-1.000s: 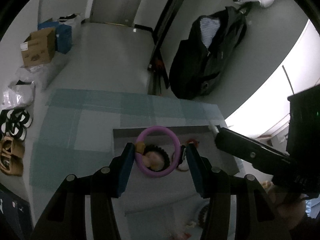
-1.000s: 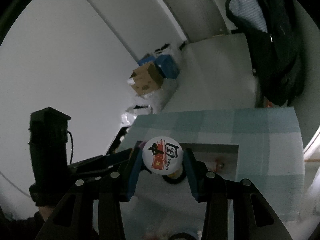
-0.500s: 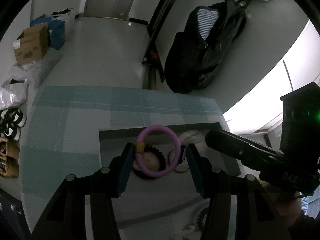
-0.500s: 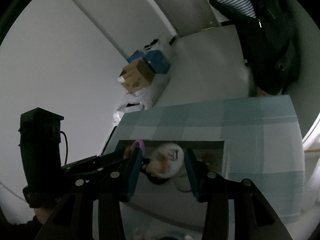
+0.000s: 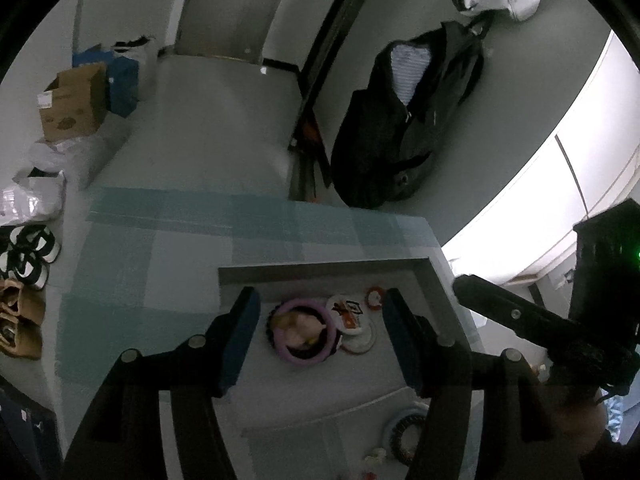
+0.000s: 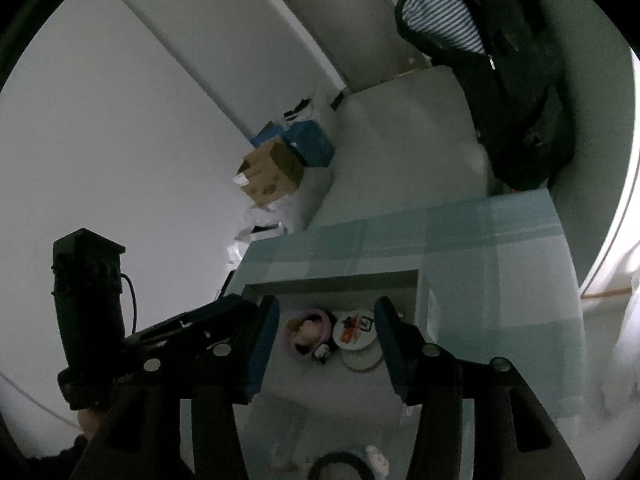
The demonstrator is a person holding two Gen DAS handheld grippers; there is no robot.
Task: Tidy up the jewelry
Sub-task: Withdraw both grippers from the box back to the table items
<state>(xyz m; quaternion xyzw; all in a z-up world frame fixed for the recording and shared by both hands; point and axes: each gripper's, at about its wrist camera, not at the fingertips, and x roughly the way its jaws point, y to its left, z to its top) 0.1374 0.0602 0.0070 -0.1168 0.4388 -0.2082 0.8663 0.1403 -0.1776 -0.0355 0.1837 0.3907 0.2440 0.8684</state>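
A grey tray (image 5: 324, 270) sits on the checked blue cloth. In it lie a purple ring bracelet (image 5: 306, 334) over a dark beaded bracelet, a white round badge with red and black print (image 5: 349, 314), and a small red-and-white piece (image 5: 375, 298). My left gripper (image 5: 320, 334) is open and empty above the tray. My right gripper (image 6: 326, 340) is open and empty above the same tray (image 6: 332, 280); the purple bracelet (image 6: 308, 330) and badge (image 6: 354, 330) show between its fingers.
More jewelry lies near the front: a dark beaded ring on a pale blue one (image 5: 404, 434) and small pieces (image 5: 374, 458). Beyond the table are cardboard boxes (image 5: 76, 100), shoes (image 5: 28, 252) and a black bag (image 5: 404, 120) on the floor.
The left gripper opened and let go of the purple bracelet, which now lies in the tray. The right gripper let go of the white badge, which now lies in the tray beside it.
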